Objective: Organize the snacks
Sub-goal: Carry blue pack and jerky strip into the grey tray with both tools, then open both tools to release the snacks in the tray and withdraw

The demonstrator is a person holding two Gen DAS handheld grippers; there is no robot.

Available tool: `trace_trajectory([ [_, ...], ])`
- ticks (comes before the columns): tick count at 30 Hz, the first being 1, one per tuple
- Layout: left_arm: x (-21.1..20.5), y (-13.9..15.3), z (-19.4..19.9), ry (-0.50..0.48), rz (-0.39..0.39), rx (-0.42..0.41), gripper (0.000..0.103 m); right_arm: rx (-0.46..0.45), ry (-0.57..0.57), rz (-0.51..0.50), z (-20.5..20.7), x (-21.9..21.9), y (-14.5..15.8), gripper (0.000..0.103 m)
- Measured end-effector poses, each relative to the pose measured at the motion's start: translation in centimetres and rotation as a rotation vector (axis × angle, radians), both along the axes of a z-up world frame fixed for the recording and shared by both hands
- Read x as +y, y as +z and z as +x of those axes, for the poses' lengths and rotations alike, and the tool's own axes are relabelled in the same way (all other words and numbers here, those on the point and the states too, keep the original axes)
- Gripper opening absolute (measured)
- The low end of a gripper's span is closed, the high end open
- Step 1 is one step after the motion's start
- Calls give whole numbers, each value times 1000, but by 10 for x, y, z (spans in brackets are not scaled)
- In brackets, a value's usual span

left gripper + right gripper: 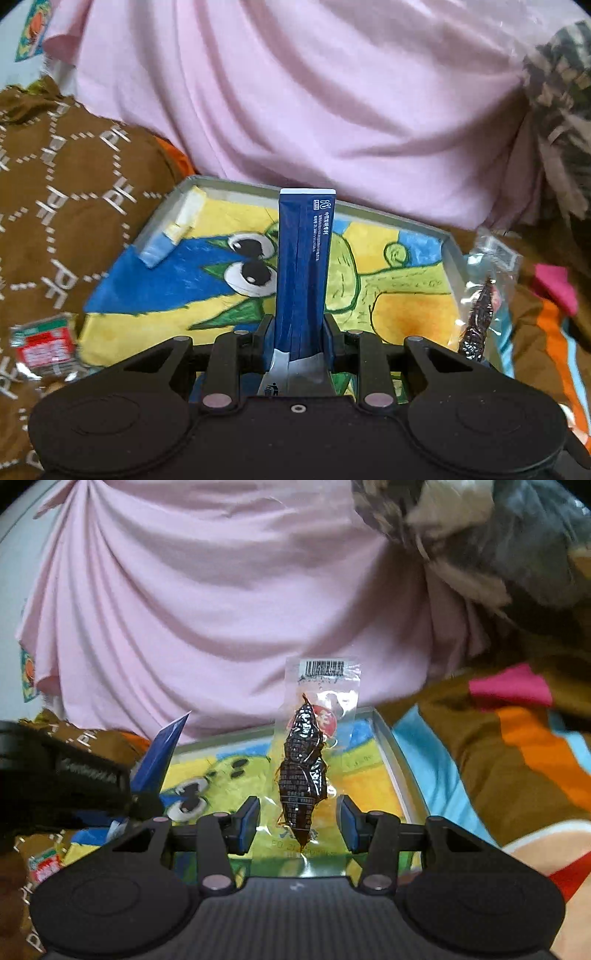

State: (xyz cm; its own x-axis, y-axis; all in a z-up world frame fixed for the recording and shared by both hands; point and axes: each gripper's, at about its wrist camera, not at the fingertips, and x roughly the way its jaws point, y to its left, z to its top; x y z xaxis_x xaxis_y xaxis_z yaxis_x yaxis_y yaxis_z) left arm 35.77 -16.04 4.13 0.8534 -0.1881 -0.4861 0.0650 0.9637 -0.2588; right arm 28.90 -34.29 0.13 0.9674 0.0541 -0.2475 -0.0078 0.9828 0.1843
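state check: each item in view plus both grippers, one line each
left gripper: shut on the blue packet.
blue packet: held upright over the tray.
right gripper: fingers on either side of the clear packet; contact unclear.
clear packet: stands up between those fingers over the tray, dark snack inside.
tray: open, cartoon print inside.
red-and-green packet: lying on the brown blanket, outside the tray.

Blue pack (303, 266): white print in small Chinese characters beside a small logo near its top, too small to read; a bin-and-figure litter sign on its grey lower end.
Clear packet (317, 753): barcode at the top; a round red label, blurred; faint print starting "FO 20" near the bottom.
Brown cloth (70, 206): repeated white letters "PH".
Red-green packet (46, 345): print blurred, unreadable.
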Motion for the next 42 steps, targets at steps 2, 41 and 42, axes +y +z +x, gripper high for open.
trace_trajectory([
  [2,-5,-8,8,-8,4,12,27,10,8,-17,4,-1,-3,51],
  [41,39,18,-62,42,122,-116,102,-8,-79,2,-33,2,13,103],
  [42,42,21,-70,43,119,-120,102,-5,-96,6,-37,1,15,103],
])
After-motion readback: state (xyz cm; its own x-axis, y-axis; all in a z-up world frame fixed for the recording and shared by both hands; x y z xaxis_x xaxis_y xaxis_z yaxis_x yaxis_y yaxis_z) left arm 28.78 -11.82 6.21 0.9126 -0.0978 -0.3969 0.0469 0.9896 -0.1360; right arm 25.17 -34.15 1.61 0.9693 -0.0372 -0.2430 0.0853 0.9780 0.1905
